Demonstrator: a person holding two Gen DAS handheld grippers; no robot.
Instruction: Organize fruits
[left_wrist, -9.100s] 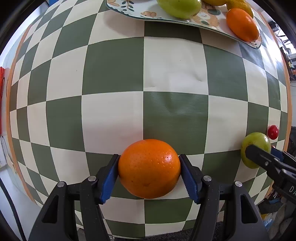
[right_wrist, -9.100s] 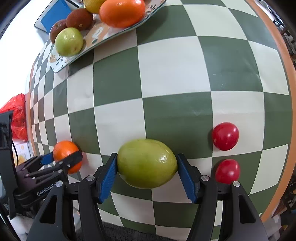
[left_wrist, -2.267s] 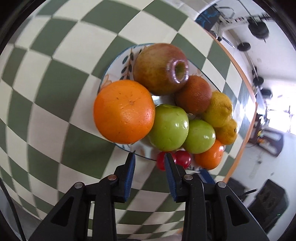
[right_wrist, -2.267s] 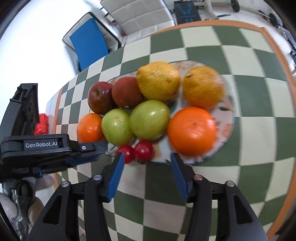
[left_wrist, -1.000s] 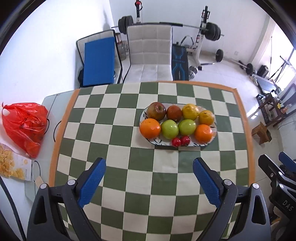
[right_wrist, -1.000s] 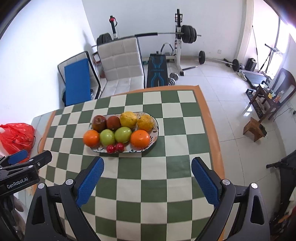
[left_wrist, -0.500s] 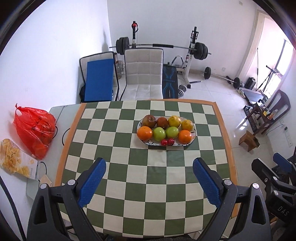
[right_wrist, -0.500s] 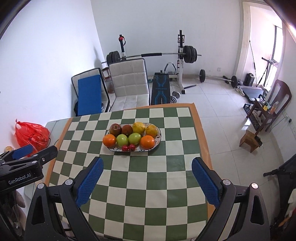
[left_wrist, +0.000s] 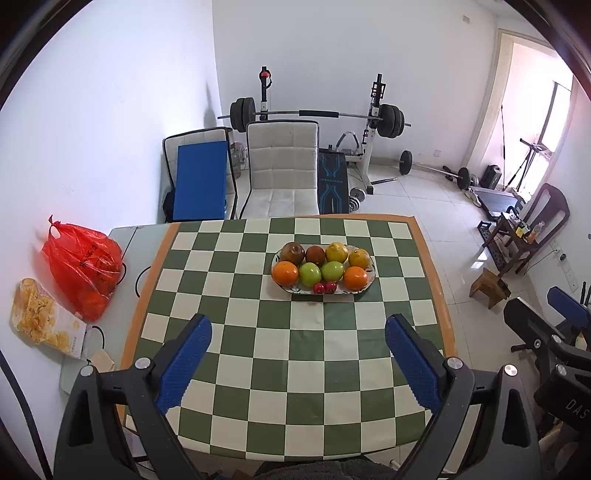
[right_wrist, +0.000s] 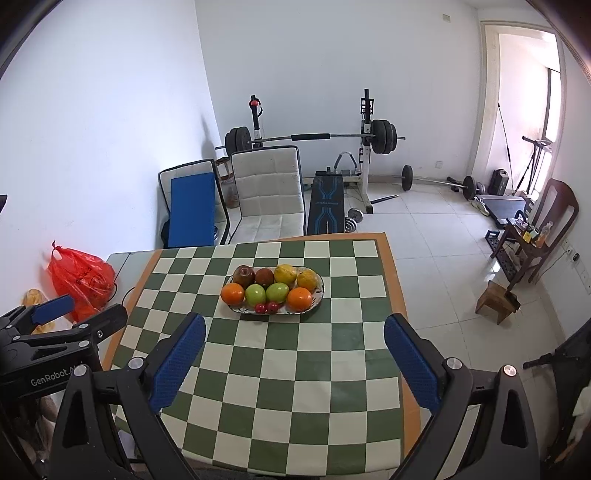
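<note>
Pretty sure this one's basically done. All the fruit I can spot sits on the oval patterned ceramic plate (left_wrist: 370, 280) out toward the far middle of the green-and-cream checkered tablecloth (left_wrist: 288, 354): back row is a dark red apple (left_wrist: 292, 252), a brownish-red round fruit (left_wrist: 315, 254) and two yellow lemons (left_wrist: 338, 252), front row is an orange (left_wrist: 284, 273) at each end with two green apples (left_wrist: 310, 274) between them, and two little red cherry tomatoes (left_wrist: 325, 287) tucked at the near rim. Nothing loose on the cloth that I can see in either view. The left gripper (left_wrist: 297, 363) and the right gripper (right_wrist: 294, 362) both hang high above the near end of the table, well apart from the plate, jaws spread wide with nothing between the blue pads. If anything is left, it's just setting the tools down. Only other stuff around is a red plastic bag (left_wrist: 83, 266) off the table's left side.
</note>
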